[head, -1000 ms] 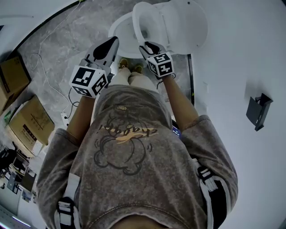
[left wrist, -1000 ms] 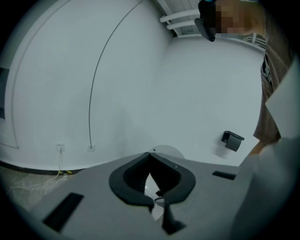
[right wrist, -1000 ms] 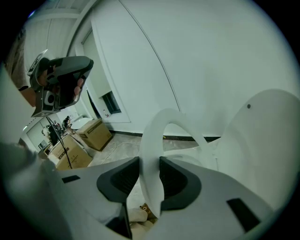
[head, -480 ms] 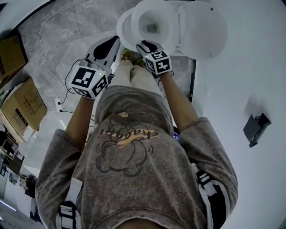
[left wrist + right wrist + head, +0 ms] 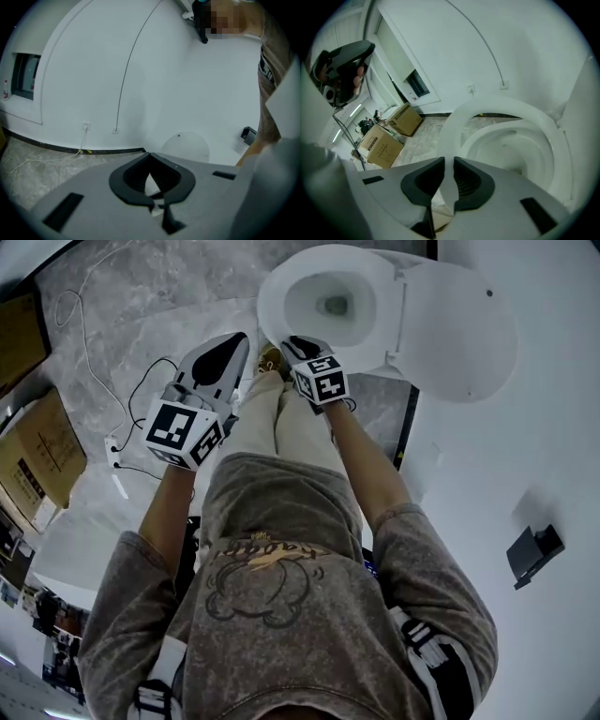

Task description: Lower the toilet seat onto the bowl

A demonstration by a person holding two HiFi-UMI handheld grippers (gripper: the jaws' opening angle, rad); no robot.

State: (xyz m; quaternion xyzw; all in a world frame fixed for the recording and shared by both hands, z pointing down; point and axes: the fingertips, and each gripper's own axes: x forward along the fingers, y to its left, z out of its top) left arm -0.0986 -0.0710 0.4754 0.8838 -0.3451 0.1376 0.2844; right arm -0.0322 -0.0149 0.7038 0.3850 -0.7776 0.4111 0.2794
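Observation:
The white toilet seat (image 5: 274,289) lies low over the bowl (image 5: 333,306), and I cannot tell whether it rests on it. The lid (image 5: 459,329) stands open towards the wall. My right gripper (image 5: 298,345) is at the seat's front rim. In the right gripper view the seat (image 5: 457,124) runs between the jaws, which are closing with their pads against it (image 5: 450,161); the bowl (image 5: 511,150) lies beyond. My left gripper (image 5: 225,348) hangs left of the toilet, apart from it. In the left gripper view that gripper (image 5: 150,157) has its tips together with nothing held.
Cardboard boxes (image 5: 42,451) stand on the marble floor at the left, also visible as boxes (image 5: 382,145) in the right gripper view. A white cable (image 5: 89,324) trails over the floor. A black holder (image 5: 532,554) hangs on the wall at the right. The person's shoes (image 5: 270,357) are just before the bowl.
The seat has swung down from near upright to low over the bowl, with the right gripper following its front rim. The left gripper stayed beside it.

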